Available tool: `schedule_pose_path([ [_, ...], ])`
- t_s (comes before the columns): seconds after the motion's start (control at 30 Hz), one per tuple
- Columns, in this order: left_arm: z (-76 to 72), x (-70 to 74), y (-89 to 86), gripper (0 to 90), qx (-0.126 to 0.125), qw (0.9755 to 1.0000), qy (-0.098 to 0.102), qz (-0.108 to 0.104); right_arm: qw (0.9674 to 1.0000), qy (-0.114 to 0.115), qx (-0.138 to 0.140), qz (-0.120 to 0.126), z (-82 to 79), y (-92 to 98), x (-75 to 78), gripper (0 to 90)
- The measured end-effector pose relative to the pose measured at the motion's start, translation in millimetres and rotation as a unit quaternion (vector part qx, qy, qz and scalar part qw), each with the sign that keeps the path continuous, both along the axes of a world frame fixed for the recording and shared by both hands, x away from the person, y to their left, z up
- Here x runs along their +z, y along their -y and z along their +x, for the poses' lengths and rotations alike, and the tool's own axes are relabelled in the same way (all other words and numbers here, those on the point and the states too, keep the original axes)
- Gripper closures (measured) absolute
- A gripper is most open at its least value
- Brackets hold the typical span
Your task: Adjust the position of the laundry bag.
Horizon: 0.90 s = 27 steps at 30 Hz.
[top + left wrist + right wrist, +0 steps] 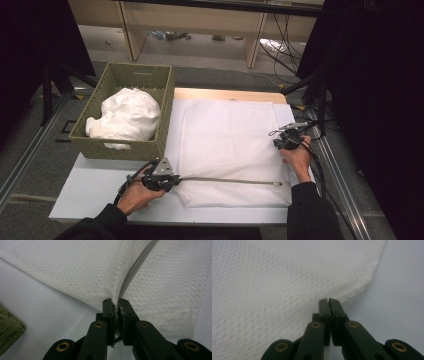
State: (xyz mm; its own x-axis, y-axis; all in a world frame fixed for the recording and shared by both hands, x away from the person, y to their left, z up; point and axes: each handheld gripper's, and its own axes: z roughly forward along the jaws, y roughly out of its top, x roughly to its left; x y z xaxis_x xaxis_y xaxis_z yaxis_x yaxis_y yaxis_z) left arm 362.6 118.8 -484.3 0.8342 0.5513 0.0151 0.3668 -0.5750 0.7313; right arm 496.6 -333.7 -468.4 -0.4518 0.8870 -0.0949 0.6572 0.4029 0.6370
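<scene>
With your left tool (172,181) clamped on the zipper end of the white cover (227,145) near the bench's (90,192) front edge and your right tool (280,143) seemingly pinching its right-hand edge, keep the cloth taut and lift evenly.

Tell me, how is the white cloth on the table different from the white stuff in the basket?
The flat cloth lies spread across the table, while the bundle sits crumpled in the green basket. The flat cloth has a grey zipper along its near edge; no zipper is visible on the bundle. The left tool and right tool are both pinching the flat cloth; nothing grips the bundle. Both are white fabric.
</scene>
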Motion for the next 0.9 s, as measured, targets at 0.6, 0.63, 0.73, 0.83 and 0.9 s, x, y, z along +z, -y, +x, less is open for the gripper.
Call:
schedule_pose_path([
  [0.6,-8.7,-2.0,-25.3,83.8,0.008,0.9997,-0.025,0.002,0.9991,-0.015,0.039,-0.004,-4.1,-17.9,3.7,89.6],
  [0.63,-8.2,-1.5,-26.5,83.5,0.002,0.9998,-0.016,0.006,0.999,-0.014,0.041,-0.004,-4.1,-18.1,4.1,89.5],
  [0.73,-8.8,-1.5,-26.3,82.8,0.011,0.9996,-0.026,-0.001,0.9992,0.0,0.04,-0.004,-3.7,-17.3,3.9,85.0],
  [0.83,-9.2,-1.5,-26.0,82.4,0.016,0.9995,-0.027,0.001,0.9998,-0.002,0.021,0.004,-5.8,-18.2,5.9,70.2],
  [0.9,-7.8,-2.6,-26.1,82.3,0.014,0.9996,-0.025,0.005,0.9994,0.001,0.034,0.009,-6.4,-15.6,7.4,62.5],
])
